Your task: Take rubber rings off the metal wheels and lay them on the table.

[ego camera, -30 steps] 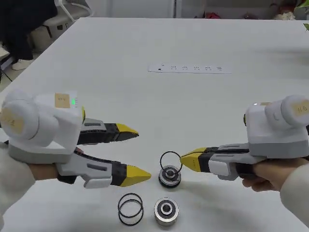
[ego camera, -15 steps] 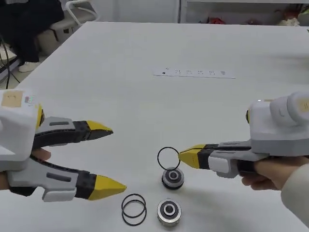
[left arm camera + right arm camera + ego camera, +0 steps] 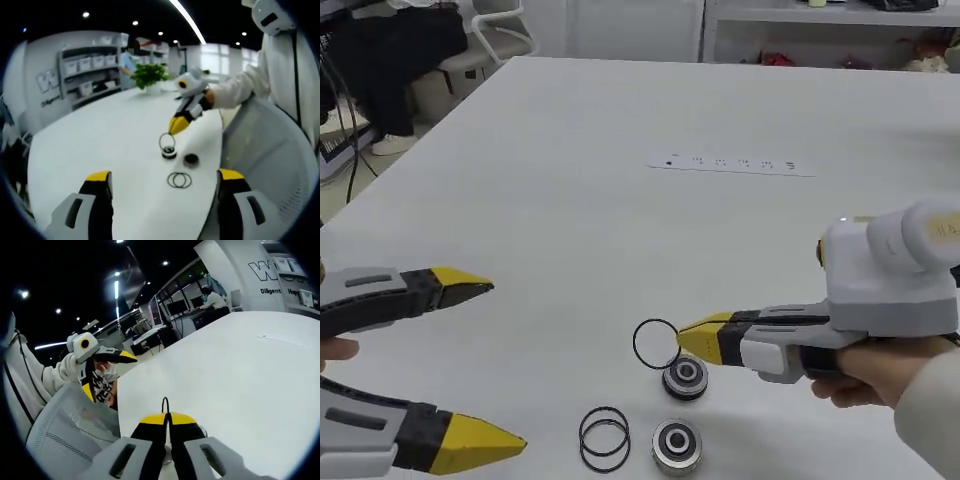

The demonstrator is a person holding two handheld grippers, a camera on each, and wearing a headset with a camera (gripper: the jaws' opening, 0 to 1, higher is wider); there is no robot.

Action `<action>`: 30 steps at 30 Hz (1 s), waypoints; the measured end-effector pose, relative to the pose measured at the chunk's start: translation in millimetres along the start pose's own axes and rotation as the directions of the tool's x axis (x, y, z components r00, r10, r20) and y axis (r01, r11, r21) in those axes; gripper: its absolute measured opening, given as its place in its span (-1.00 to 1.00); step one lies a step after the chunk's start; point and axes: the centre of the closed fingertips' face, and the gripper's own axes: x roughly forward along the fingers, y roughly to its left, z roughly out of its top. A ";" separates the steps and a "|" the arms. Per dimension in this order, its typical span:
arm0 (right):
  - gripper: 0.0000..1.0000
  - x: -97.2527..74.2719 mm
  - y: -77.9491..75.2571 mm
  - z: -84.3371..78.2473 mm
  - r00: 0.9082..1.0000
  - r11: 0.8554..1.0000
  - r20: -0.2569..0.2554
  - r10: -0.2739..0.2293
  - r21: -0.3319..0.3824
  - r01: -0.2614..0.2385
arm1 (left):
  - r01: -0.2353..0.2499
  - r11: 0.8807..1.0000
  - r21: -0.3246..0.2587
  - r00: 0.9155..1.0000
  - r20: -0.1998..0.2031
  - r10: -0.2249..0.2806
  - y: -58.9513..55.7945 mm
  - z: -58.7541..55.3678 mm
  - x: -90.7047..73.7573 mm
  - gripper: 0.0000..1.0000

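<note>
Right gripper (image 3: pixel 686 331): jaws pinched on rubber ring (image 3: pixel 635 343), just above metal wheel (image 3: pixel 686 378). Left gripper (image 3: pixel 507 364): jaws wide apart, holding nothing.

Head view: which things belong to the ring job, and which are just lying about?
Job: right gripper, shut on a rubber ring; far wheel by its tip; near wheel; two loose rings on the table; left gripper, open.
Lying about: white power strip; chair.
</note>
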 end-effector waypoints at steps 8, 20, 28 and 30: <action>-1.00 11.2 15.4 -8.2 0.998 0.999 -0.043 0.040 -0.018 -0.041 | -0.036 0.998 -0.041 0.999 0.012 0.037 -6.3 -11.3 -8.0 0.93; -1.00 27.1 36.9 -29.9 0.986 0.993 -0.129 0.105 -0.035 -0.110 | -0.074 0.994 -0.080 0.997 0.027 0.077 -6.5 -20.2 -18.0 1.00; -1.00 35.0 51.9 -50.2 0.969 0.987 -0.199 0.144 -0.047 -0.156 | -0.094 0.992 -0.088 0.995 0.016 0.096 -5.4 -30.0 -21.3 1.00; -1.00 36.4 54.1 -54.9 0.965 0.985 -0.214 0.150 -0.048 -0.164 | -0.093 0.991 -0.092 0.995 0.013 0.094 -6.5 -31.5 -21.1 1.00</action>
